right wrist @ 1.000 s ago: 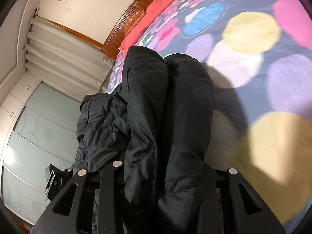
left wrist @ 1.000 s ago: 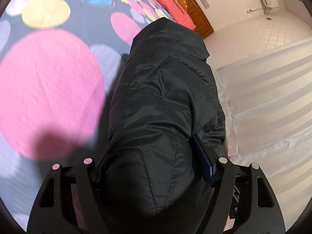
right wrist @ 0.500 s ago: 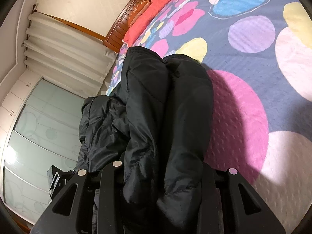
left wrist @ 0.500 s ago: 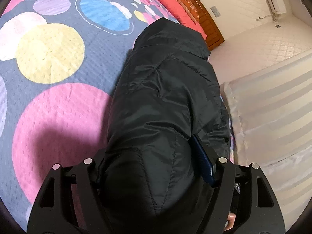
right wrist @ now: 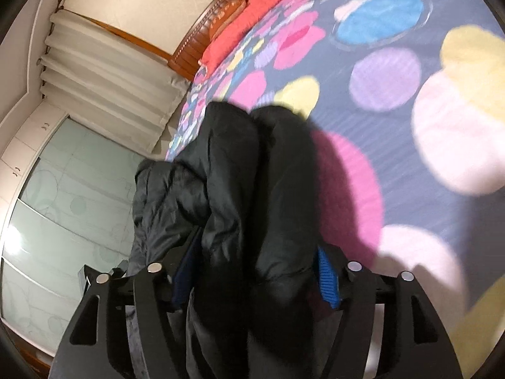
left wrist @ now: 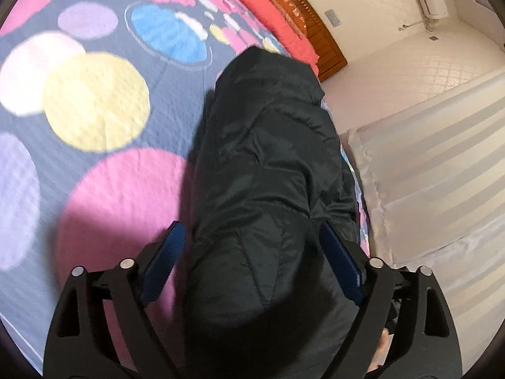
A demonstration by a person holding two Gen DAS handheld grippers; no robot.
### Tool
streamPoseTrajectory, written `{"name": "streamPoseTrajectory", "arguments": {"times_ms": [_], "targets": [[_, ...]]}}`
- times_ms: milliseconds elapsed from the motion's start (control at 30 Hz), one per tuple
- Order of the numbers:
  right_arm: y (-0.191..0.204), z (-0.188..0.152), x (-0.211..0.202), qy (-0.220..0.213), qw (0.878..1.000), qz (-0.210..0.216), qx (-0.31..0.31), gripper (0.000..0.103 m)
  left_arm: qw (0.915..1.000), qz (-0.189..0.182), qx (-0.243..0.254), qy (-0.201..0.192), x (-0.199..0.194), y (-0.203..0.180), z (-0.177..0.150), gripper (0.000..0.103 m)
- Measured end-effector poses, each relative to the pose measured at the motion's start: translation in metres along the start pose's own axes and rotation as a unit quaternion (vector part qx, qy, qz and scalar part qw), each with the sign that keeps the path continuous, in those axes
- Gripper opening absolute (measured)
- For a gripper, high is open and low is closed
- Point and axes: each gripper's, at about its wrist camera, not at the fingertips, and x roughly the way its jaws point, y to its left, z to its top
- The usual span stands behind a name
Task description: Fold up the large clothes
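As jaws open, jacket point(left wrist: 268, 173) freed.

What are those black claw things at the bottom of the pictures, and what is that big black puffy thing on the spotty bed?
Those claws are two grabbers, each with two fingers. A person holds one in each hand, and each grabber has a small camera looking along its fingers. One picture comes from the left gripper, the other from the right gripper.

The puffy thing is a black padded jacket, bunched up on a bedspread covered in big coloured circles. At the far end are red pillows and a wooden headboard.

Both grabbers are opening right now. The jacket sits between the blue pads of each one, so they seem to be letting it go.
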Motion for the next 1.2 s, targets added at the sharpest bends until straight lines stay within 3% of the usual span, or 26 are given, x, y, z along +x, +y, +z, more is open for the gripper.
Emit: {"name": "streamPoseTrajectory", "arguments": {"times_ms": [167,333,367,400,500,633,733,833,900,1200], "targets": [[-0.002,0.027,0.01,0.007,1.0,-0.008,0.012,0.069,0.9998,-0.004,-0.019,0.009,0.014,0.002,0.021,0.088],[0.004,0.05,0.041,0.017,0.999,-0.022,0.018,0.07,0.9993,0.031,-0.008,0.02,0.039,-0.009,0.034,0.088],[0.003,0.051,0.043,0.018,0.999,-0.024,0.019,0.067,0.999,0.038,-0.01,0.02,0.041,-0.009,0.035,0.088],[0.003,0.052,0.047,0.019,0.999,-0.027,0.017,0.053,0.9987,0.045,-0.014,0.02,0.044,-0.01,0.036,0.087],[-0.002,0.053,0.057,0.033,0.998,-0.041,0.021,0.029,0.9968,0.077,-0.008,0.021,0.053,-0.015,0.037,0.08],[-0.011,0.049,0.07,0.042,0.997,-0.047,0.033,0.026,0.9932,0.114,0.02,0.004,0.06,-0.023,0.031,0.078],[-0.016,0.049,0.068,0.043,0.997,-0.032,0.049,0.028,0.9943,0.105,0.018,0.003,0.057,-0.021,0.03,0.078],[-0.009,0.044,0.057,0.046,0.997,-0.042,0.042,0.043,0.9968,0.079,0.01,0.009,0.049,-0.015,0.03,0.079],[-0.007,0.039,0.047,0.048,0.997,-0.043,0.036,0.061,0.9982,0.059,-0.004,0.01,0.037,-0.008,0.023,0.085],[-0.008,-0.02,0.001,0.067,0.997,-0.014,0.033,0.069,0.9999,0.015,-0.006,0.001,-0.015,0.007,-0.041,0.093]]}}
